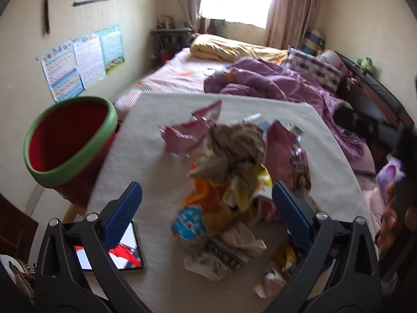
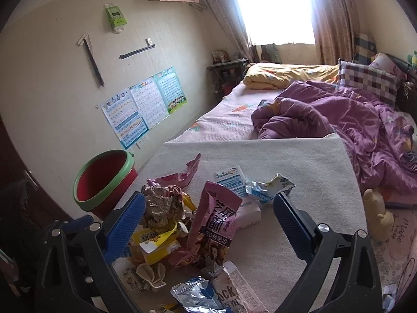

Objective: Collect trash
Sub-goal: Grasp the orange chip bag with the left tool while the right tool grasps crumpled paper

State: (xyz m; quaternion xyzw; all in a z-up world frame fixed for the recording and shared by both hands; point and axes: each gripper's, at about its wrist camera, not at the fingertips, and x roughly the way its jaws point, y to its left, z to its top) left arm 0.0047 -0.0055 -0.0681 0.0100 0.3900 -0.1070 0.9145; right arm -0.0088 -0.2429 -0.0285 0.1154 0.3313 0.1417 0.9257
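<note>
I see a white cloth-covered tabletop [image 2: 299, 161] w/ a wrapper pile [image 2: 182, 224] at 6–7 o'clock, tablet [image 1: 122, 253] at 7 in left view. Red bin [image 2: 104, 182] at 9, whether on tabletop, can't tell.

The right tool [image 2: 208, 216], black-armed with blue ribbed pads, is spread wide over a heap of crumpled snack wrappers [image 2: 179, 232] on the white cloth-covered table [image 2: 299, 167]. A tall pink foil snack bag [image 2: 213, 224] stands between its fingers, and a balled brown paper wad [image 2: 163, 206] sits just beside the left pad [image 2: 125, 229]. A red plastic bucket with a green rim [image 2: 104, 182] leans at the table's left edge. Behind the table lies a bed with a rumpled purple quilt [image 2: 338, 109].
</note>
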